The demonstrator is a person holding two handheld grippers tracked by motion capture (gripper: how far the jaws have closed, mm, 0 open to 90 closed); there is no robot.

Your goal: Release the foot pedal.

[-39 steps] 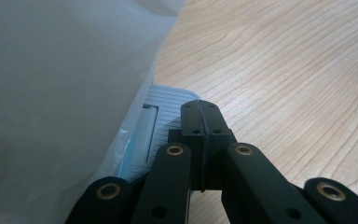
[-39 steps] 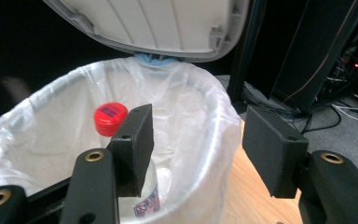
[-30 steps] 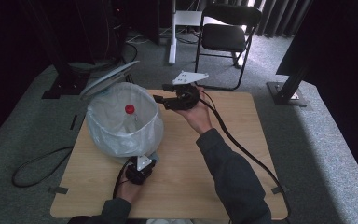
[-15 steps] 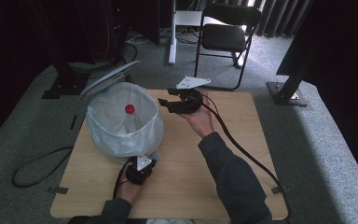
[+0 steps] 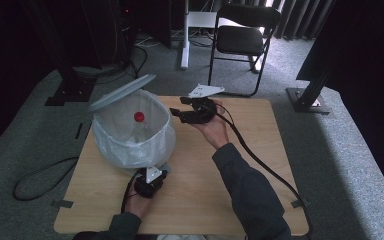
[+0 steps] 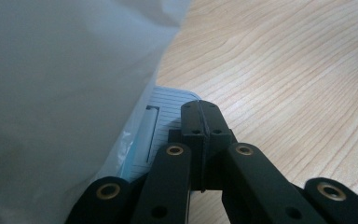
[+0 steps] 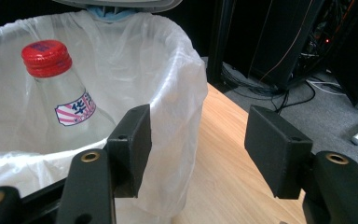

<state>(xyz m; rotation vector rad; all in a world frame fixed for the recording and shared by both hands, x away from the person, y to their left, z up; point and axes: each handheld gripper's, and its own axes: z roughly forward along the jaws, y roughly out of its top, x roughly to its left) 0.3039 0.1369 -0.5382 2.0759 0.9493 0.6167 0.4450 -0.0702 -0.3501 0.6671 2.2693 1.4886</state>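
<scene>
A pedal bin [image 5: 166,131] lined with a white bag [image 7: 177,84] stands on the left of the wooden table [image 5: 260,150], its grey lid [image 5: 122,92] tilted up. Inside stands a clear bottle [image 7: 70,107] with a red cap [image 5: 139,117]. My left gripper [image 5: 152,177] is shut, and its tips [image 6: 199,112] lie on the bin's pale blue ribbed pedal [image 6: 168,105] at the near side. My right gripper [image 7: 198,140] is open and empty. It hovers just right of the bin's rim, with the right gripper [image 5: 178,106] pointing toward the bin.
A folding chair [image 5: 245,37] and a white stand [image 5: 185,35] are on the floor behind the table. A black frame post [image 5: 312,85] stands at the right, and a cable [image 5: 35,177] loops on the carpet at the left. The right gripper's cable [image 5: 265,165] trails across the table.
The right gripper has shifted only slightly beside the bin's rim and stays open. The left gripper, the lid and the bottle have not moved.
</scene>
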